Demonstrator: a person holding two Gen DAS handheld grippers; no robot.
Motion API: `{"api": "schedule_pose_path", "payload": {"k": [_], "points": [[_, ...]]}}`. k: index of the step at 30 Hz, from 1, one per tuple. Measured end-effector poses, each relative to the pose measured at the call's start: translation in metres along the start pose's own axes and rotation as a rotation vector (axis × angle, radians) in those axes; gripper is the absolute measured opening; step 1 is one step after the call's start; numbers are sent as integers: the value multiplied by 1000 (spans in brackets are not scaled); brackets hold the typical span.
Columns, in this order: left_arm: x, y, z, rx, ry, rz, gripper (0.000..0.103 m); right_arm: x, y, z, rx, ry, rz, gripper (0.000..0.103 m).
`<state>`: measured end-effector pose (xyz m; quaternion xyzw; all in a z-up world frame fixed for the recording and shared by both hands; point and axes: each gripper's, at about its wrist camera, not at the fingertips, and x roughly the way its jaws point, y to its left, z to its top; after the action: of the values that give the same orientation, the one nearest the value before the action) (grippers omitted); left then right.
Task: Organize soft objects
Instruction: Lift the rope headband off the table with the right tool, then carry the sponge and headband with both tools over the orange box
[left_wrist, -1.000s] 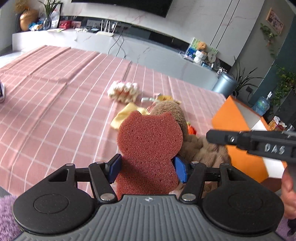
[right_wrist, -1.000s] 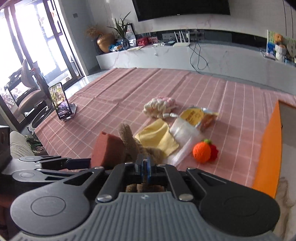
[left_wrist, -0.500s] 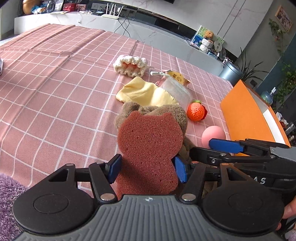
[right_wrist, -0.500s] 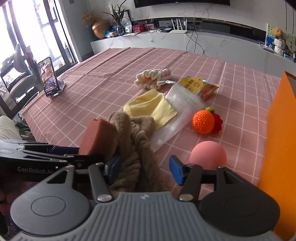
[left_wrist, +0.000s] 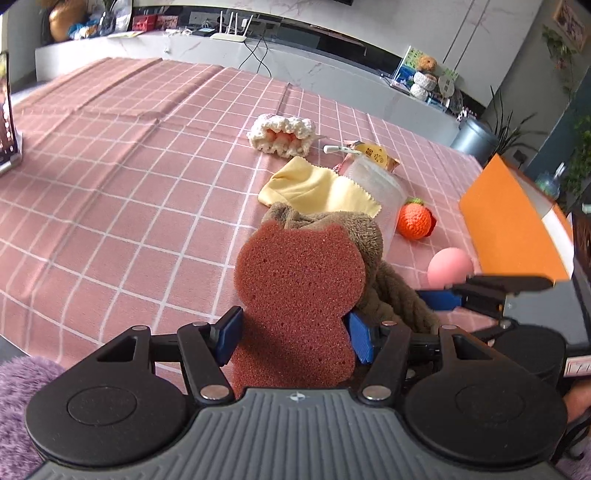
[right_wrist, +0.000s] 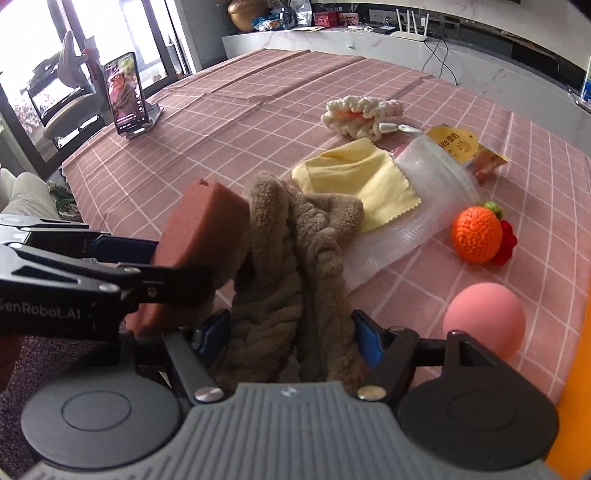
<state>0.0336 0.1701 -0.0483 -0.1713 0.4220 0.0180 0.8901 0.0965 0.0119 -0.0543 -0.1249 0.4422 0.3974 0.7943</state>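
- Between the left gripper's (left_wrist: 293, 334) blue pads: brown bear-shaped sponge (left_wrist: 299, 291), standing upright, pinched at its narrow waist, head end pointing away from the camera. Jaws closed on it.
- Just right of the sponge, touching it: brown plush braided toy (right_wrist: 295, 280), long axis running away from the right gripper (right_wrist: 291, 339) toward the yellow cloth (right_wrist: 354, 181).
- Right gripper jaws have just been opening; they now stand wide, with the plush's near end between the pads, apparently let go and lying slack on the pink checked tablecloth (right_wrist: 240, 110).
- Right of the plush: clear ribbed pouch (right_wrist: 413, 218), orange crochet fruit (right_wrist: 476, 234), pink ball (right_wrist: 484, 325), all loose on the cloth.
- Far right: orange box (left_wrist: 513, 225), likely the bin; it lies on the right hand's side, so the right gripper is the nearer one, while the left must carry the sponge across over the plush.
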Motion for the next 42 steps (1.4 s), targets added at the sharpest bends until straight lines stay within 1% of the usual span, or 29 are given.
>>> {"api": "schedule_pose_path", "payload": {"k": [2,3,4,7,8,10,13,15,18,21,24,29,33,36,39,42], "points": [[-1,-3,-1,31,2,26,69,5,9,5,-52,13,-28,69],[-1,-2,-1,26,4,24,69,9,12,7,-67,24,-34,68],[0,-1,-1,17,8,18,69,13,13,8,-71,39,-36,61],[0,-1,-2,20,8,34,69,18,12,6,-59,54,-35,52],[0,-1,-2,24,8,38,69,18,12,4,-56,50,-35,51],[0,0,-3,15,8,27,69,16,10,2,-46,38,-31,37],[1,-1,-3,13,8,25,69,13,9,0,-19,27,-28,27],[0,-1,-2,7,7,23,69,10,11,-1,-5,14,-34,24],[-4,-1,-2,-7,0,16,69,-1,11,-5,17,-21,-43,22],[-12,-6,-2,0,-25,18,69,-17,10,-7,37,-60,-45,22],[-21,-11,-1,0,-56,15,69,-40,9,-9,50,-114,-56,22],[-39,-27,4,20,-117,17,69,-90,1,-13,86,-232,-76,22],[-50,-38,8,31,-161,13,69,-127,-7,-17,112,-311,-113,22],[-55,-47,12,45,-178,8,69,-150,-14,-19,123,-357,-141,22],[-57,-59,17,73,-187,-14,69,-173,-23,-19,129,-388,-178,22],[-59,-76,23,112,-196,-58,69,-196,-35,-19,131,-409,-223,22]]}}
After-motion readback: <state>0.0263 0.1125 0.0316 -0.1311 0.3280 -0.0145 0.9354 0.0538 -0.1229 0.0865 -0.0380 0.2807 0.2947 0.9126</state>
